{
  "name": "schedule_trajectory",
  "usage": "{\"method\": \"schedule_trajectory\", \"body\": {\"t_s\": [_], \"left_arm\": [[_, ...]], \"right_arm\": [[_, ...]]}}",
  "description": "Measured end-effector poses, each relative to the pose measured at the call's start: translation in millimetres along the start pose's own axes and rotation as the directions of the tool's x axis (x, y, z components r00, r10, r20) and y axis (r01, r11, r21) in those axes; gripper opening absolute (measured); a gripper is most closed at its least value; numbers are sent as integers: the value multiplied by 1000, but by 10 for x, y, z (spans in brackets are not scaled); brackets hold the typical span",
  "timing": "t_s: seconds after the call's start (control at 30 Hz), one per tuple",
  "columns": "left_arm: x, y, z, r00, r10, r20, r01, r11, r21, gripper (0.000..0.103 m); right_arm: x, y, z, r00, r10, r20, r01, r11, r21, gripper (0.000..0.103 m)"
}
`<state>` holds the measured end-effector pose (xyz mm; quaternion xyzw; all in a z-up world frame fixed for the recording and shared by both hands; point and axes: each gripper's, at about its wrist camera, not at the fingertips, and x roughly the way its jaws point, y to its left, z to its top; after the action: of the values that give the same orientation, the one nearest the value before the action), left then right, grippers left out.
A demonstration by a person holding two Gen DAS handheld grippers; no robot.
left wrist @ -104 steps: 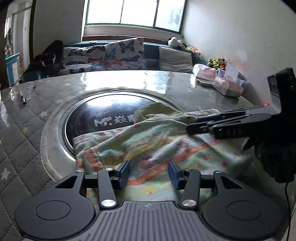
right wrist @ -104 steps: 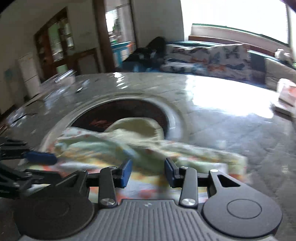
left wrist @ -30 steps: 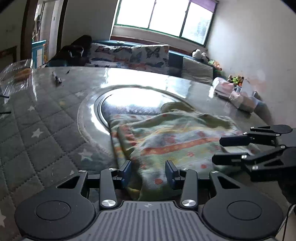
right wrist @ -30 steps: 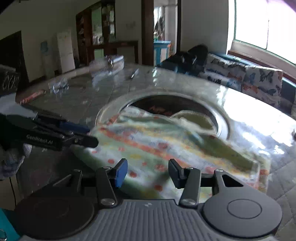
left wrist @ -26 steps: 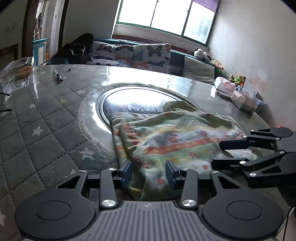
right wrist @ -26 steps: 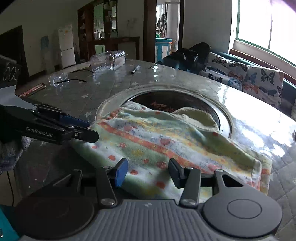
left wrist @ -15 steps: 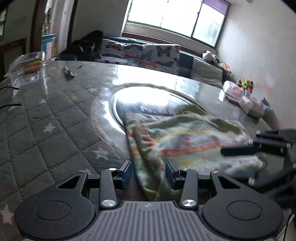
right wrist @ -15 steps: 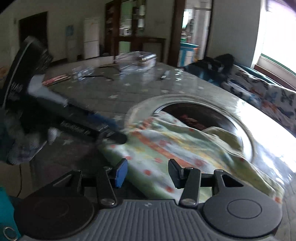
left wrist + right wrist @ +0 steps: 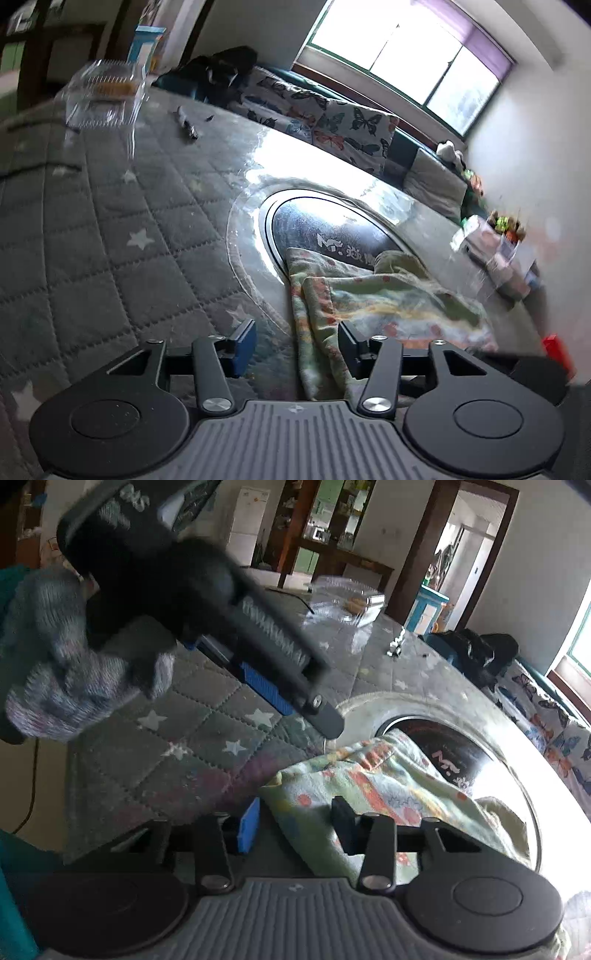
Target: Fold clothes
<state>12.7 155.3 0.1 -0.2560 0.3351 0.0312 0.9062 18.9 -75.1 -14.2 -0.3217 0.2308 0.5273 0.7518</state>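
Observation:
A pale green garment with orange and red prints (image 9: 373, 299) lies folded over on the round table, partly on the dark glass centre disc (image 9: 317, 225). My left gripper (image 9: 297, 347) is open, tilted, just above the garment's near edge. My right gripper (image 9: 295, 825) is open over the garment's near corner (image 9: 354, 786). The left gripper also shows in the right wrist view (image 9: 306, 705), raised above the table to the left of the garment and held by a gloved hand (image 9: 74, 657).
A grey quilted cover with white stars (image 9: 92, 221) covers the table. A clear plastic box (image 9: 105, 92) and a marker (image 9: 186, 123) lie at its far side. Tissue packs (image 9: 495, 251) sit at the right by the wall. A sofa with butterfly cushions (image 9: 332, 114) stands behind.
Both grippers have pulled back from the garment and swung left; the left one has risen and tilted. The garment's top layer now lies folded over, narrower than before.

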Motion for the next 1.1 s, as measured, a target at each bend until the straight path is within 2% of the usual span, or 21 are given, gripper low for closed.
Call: {"method": "schedule_trajectory", "body": {"t_s": [0.17,0.3,0.53,0.63,0.77,0.8,0.87,0.93,1.03,1.1], "left_arm": [[29,108,38,999,-46,-19,43,990,-133,56],[62,126,52,995,-90,-31,82,974,-213,67],[238,60,113,990,-125,-65,99,948,-304,74],[352,31,129,985,-152,-81,114,928,-356,75],[489,-69,182,982,-165,-94,121,925,-361,73],[522,-84,196,982,-164,-98,118,924,-365,72],[579,-92,210,980,-168,-105,118,921,-372,60],[626,-89,205,979,-165,-117,110,921,-373,34],[668,-78,186,979,-159,-128,101,921,-375,21],[671,-61,177,979,-155,-131,95,922,-375,17]], "right_arm": [[-31,-98,18,1000,14,10,-14,997,74,26],[-108,-239,41,999,34,37,-40,985,166,22],[-286,-440,71,994,30,104,-56,964,261,20],[-353,-474,67,992,23,128,-59,957,284,20],[-396,-472,37,990,28,136,-67,956,287,19],[-410,-471,29,990,30,139,-70,955,289,19],[-429,-473,12,989,36,146,-78,953,292,19],[-434,-480,-6,988,41,150,-85,951,297,19],[-427,-500,-31,987,50,151,-95,947,307,20],[-423,-521,-48,987,59,150,-104,943,316,25]]}}
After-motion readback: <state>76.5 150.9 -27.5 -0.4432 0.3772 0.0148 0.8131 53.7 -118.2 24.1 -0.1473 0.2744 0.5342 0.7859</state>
